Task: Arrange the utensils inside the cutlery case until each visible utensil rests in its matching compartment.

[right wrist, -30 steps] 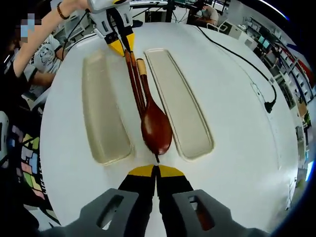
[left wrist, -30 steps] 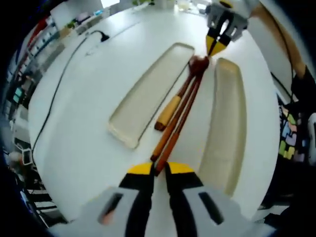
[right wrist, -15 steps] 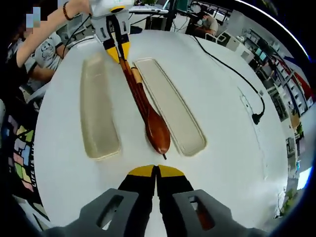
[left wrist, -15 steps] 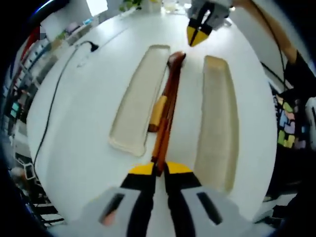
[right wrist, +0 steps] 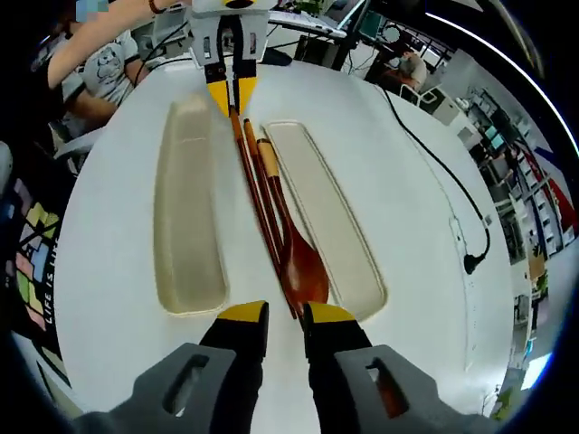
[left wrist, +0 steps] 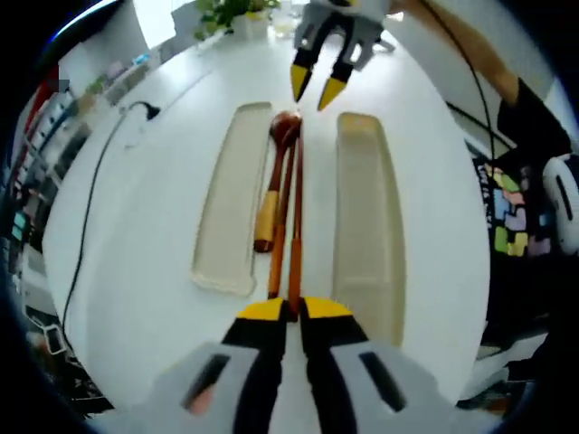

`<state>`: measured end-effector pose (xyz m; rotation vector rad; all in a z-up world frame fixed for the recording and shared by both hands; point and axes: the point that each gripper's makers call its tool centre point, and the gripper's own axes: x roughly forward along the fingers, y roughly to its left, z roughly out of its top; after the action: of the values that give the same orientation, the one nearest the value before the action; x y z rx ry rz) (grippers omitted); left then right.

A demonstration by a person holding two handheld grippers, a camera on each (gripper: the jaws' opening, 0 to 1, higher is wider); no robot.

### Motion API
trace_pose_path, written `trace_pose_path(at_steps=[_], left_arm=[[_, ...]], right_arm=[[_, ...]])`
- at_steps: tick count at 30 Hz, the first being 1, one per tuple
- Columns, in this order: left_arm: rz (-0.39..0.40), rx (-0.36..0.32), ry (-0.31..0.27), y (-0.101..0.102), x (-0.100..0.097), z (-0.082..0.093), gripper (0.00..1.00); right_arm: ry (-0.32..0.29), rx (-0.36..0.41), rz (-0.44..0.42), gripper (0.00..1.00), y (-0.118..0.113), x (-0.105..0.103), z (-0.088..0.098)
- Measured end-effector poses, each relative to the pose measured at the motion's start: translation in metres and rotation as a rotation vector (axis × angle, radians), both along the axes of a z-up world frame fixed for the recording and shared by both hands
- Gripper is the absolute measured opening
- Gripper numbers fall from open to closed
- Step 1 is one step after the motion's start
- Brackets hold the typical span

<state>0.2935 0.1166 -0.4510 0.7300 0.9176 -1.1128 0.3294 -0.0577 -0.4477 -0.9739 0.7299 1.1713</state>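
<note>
1. Step in hand, as judged: picking up the chopsticks (left wrist: 295, 217) to load them into the case. The left tongs (left wrist: 291, 310) are pinched closed on the near ends of the chopsticks, which lie on the white worktop (left wrist: 145, 226).
2. Right tongs (right wrist: 282, 315) have their jaws parted, hovering over the far tips of the chopsticks (right wrist: 258, 203), beside the wooden spoon (right wrist: 294, 244) bowl, gripping nothing.
3. Task things: chopsticks and spoon lie side by side, touching, in the gap between the two beige case halves. Left case half (left wrist: 231, 203) and right case half (left wrist: 366, 226) are both empty. Nothing sits in a compartment yet, so the task looks barely begun.
4. Next move likely calls for the right tongs to close on the tips, then both ends lifted level and carried sideways into one half.
5. In the way: the spoon lies against the chopsticks and could get dragged along.
6. Around: a black cable (right wrist: 443, 194) well apart from the case; a potted plant (left wrist: 226, 14) at the far worktop edge.
</note>
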Motion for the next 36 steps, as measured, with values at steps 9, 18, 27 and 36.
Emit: trace_pose_path(at_steps=[9,18,27,36], left_arm=[[-0.009,-0.013,-0.016,-0.002,-0.001,0.008,0.05],[-0.012,-0.013,-0.035,-0.005,-0.002,0.017,0.05],[-0.021,-0.011,-0.048,-0.01,0.0,0.024,0.06],[-0.017,-0.014,-0.052,-0.009,0.002,0.024,0.06]], right_arm=[[-0.034,0.013,0.107,0.18,0.045,-0.003,0.004],[0.003,0.025,0.144,0.18,0.064,-0.006,-0.004],[0.03,-0.002,0.139,0.1,0.06,-0.007,-0.015],[0.011,-0.015,0.148,0.04,0.06,-0.008,-0.011]])
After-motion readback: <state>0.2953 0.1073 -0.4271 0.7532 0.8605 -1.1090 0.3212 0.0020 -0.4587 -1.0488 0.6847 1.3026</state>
